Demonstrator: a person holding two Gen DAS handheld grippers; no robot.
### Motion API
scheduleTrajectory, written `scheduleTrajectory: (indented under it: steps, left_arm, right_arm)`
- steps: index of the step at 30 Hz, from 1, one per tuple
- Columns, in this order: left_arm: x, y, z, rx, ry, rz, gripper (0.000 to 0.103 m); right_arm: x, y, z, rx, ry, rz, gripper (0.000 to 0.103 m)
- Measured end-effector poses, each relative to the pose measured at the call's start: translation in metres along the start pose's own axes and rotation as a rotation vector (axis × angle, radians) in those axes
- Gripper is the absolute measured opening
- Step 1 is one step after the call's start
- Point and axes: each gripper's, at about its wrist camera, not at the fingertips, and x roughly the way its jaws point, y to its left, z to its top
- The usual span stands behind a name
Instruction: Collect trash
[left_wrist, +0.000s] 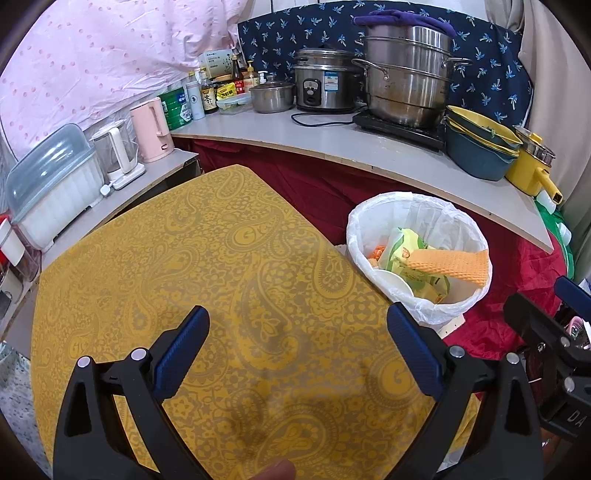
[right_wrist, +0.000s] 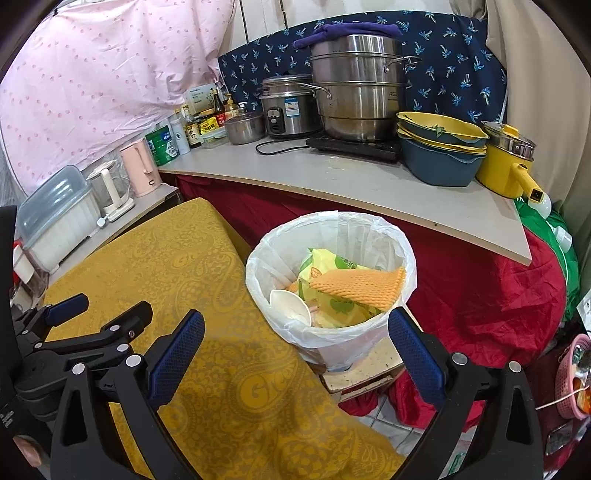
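Observation:
A white-lined trash bin (left_wrist: 465, 229) (right_wrist: 273, 254) stands beside the table's right edge. It holds an orange foam net (left_wrist: 447, 266) (right_wrist: 362, 286), yellow-green wrappers (left_wrist: 402, 251) (right_wrist: 332, 266) and a white spoon-like piece (right_wrist: 291, 299). My left gripper (left_wrist: 295, 325) is open and empty above the yellow paisley tablecloth (left_wrist: 177, 266) (right_wrist: 155, 266). My right gripper (right_wrist: 295, 328) is open and empty, above the table's right edge just in front of the bin. The left gripper also shows at the left of the right wrist view (right_wrist: 99, 306); part of the right gripper shows at the right edge of the left wrist view.
A grey counter (left_wrist: 369, 147) (right_wrist: 332, 177) behind carries a rice cooker (left_wrist: 325, 81), a steel steamer pot (left_wrist: 406, 77), stacked basins (left_wrist: 476, 144), a yellow pot (left_wrist: 532, 166), bottles and kettles (left_wrist: 151, 129). Red cloth (right_wrist: 480, 288) hangs below it. A pink basket (right_wrist: 576, 373) sits far right.

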Motion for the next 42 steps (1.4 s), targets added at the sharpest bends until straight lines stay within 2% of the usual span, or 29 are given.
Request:
scheduleTrajectory:
  steps: [17, 30, 42]
  left_arm:
    - [0.034, -0.035, 0.018, 0.038, 0.026, -0.038, 0.092]
    - [0.052, -0.039, 0.022, 0.031, 0.048, -0.033, 0.092]
    - [0.052, -0.039, 0.022, 0.029, 0.049, -0.023, 0.092]
  right_arm:
    - [0.03, -0.028, 0.006, 0.031, 0.019, -0.036, 0.096]
    - [0.048, -0.031, 0.005, 0.038, 0.046, -0.045, 0.096]
    - [0.051, -0.034, 0.003, 0.037, 0.05, -0.046, 0.096]
